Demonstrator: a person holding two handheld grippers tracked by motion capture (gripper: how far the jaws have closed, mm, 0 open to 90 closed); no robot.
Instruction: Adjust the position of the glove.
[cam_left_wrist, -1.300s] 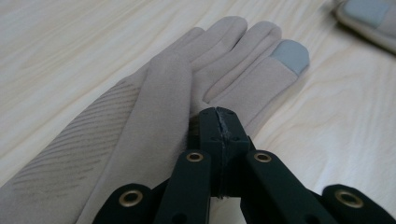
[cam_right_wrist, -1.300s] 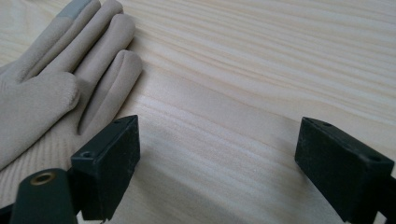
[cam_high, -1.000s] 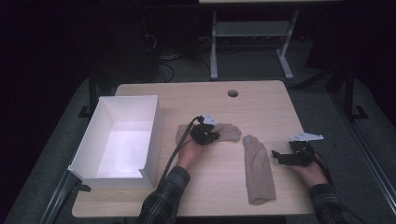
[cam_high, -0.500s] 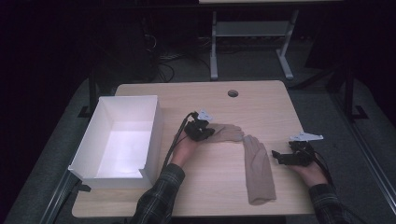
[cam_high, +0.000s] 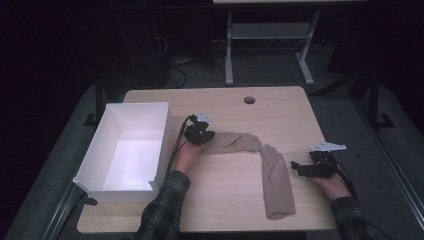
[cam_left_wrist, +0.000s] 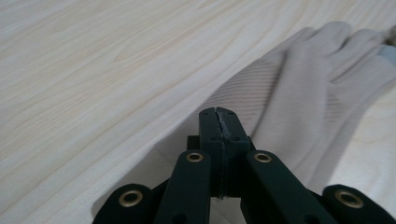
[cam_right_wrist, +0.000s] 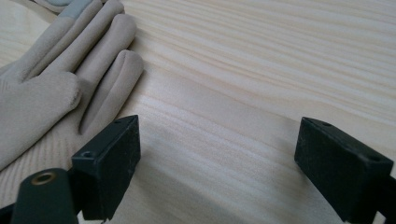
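- Standing on grey carpet in a dark room, the pale wood table (cam_high: 225, 200) carries a white box (cam_high: 95, 165) at its left; a metal frame (cam_high: 270, 35) stands behind.
- The left gripper view shows ribbed knit at the cuff, which the high view is too far off to show.
- Two beige gloves lie mid-table, fingertips meeting: the left glove (cam_high: 232, 143) crosswise, the right glove (cam_high: 276, 181) lengthwise.
- The left gripper (cam_left_wrist: 218, 122) has its jaws pressed together on the left glove's cuff edge.
- The right gripper (cam_right_wrist: 217, 163) rests beside the right glove, jaws wide apart, holding nothing.
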